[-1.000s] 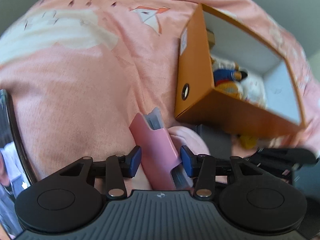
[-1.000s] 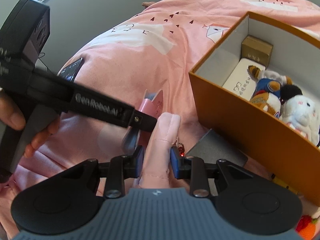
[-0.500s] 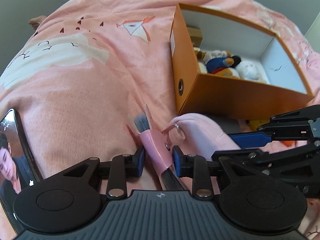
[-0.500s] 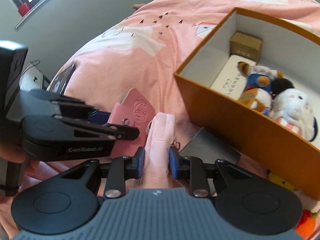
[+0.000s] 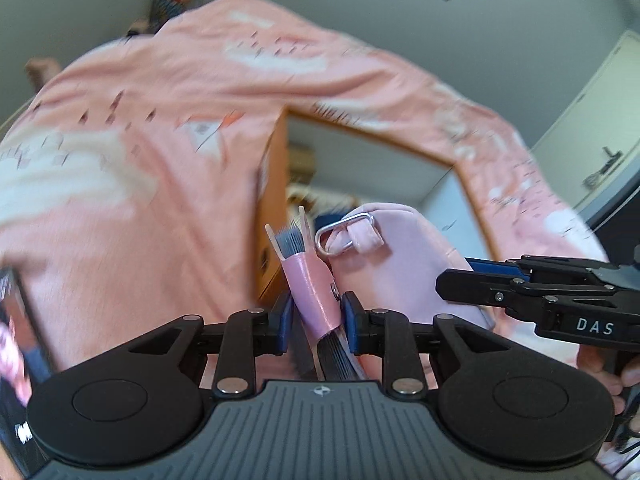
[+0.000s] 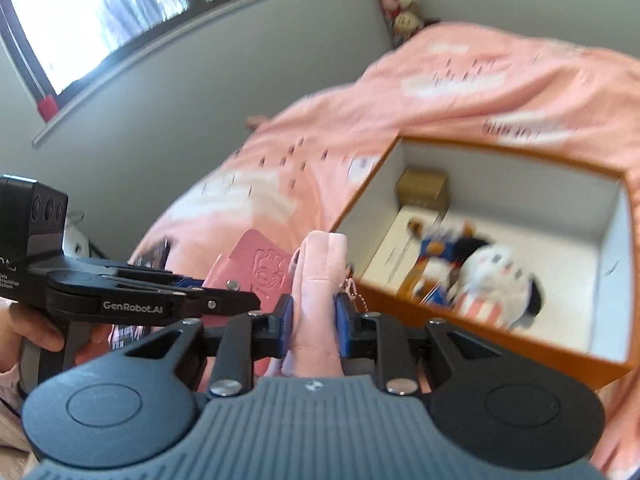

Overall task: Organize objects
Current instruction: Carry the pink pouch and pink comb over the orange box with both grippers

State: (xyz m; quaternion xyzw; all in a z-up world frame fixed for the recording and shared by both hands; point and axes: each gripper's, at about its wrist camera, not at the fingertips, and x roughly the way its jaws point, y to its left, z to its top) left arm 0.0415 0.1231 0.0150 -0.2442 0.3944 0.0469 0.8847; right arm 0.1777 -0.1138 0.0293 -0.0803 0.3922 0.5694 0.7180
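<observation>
My left gripper is shut on a slim pink case with grey cards fanning out of its top. It holds the case up off the pink bedspread. Beside it my right gripper grips a soft pink pouch with a metal ring; its jaws are closing and the pads squeeze the fabric. Both items hang close together near the left front corner of the open orange box. The right wrist view shows the case in the left gripper.
Inside the box lie plush toys, a white flat pack and a small gold box. A phone rests on the bed at the far left. A window and grey wall stand behind the bed; a hand holds the left tool.
Both grippers rose off the bedspread with their items and tilted up towards the box. The left gripper went from open around the pink case to shut on it.
</observation>
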